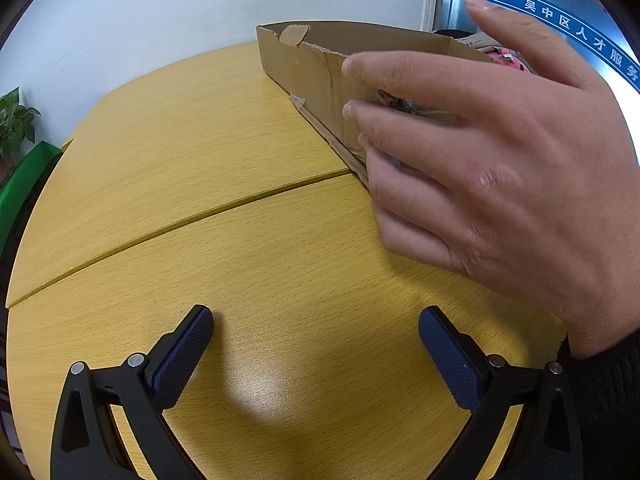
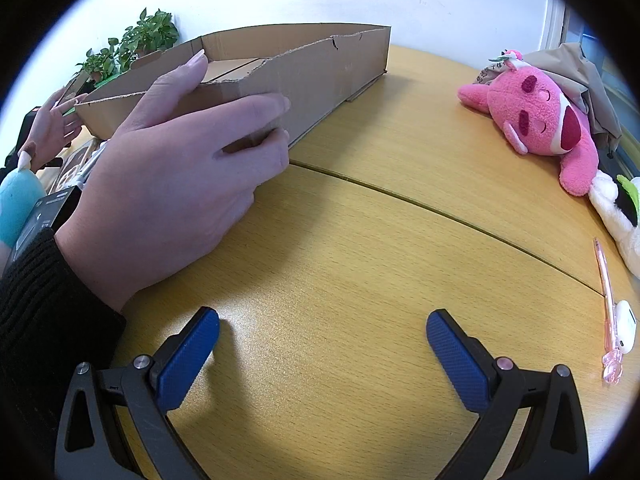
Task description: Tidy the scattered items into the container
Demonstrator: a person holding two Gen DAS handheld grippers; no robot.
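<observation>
Cardboard box (image 2: 304, 68) well beyond empty, spread right tongs (image 2: 322, 344).

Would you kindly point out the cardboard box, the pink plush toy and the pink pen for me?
cardboard box (image 2: 320, 72): right wrist view, on its long near side wall.
pink plush toy (image 2: 536, 112): right wrist view, on its face.
pink pen (image 2: 606, 284): right wrist view, midway along its barrel.

Yellow wood-grain bench against a plain white wall.
A curved seam (image 2: 460, 212) crosses the bench (image 1: 168, 152); potted plants (image 2: 136, 44) stand at 11 o'clock, a blue-banded glass panel (image 1: 568, 20) at 1 o'clock.
</observation>
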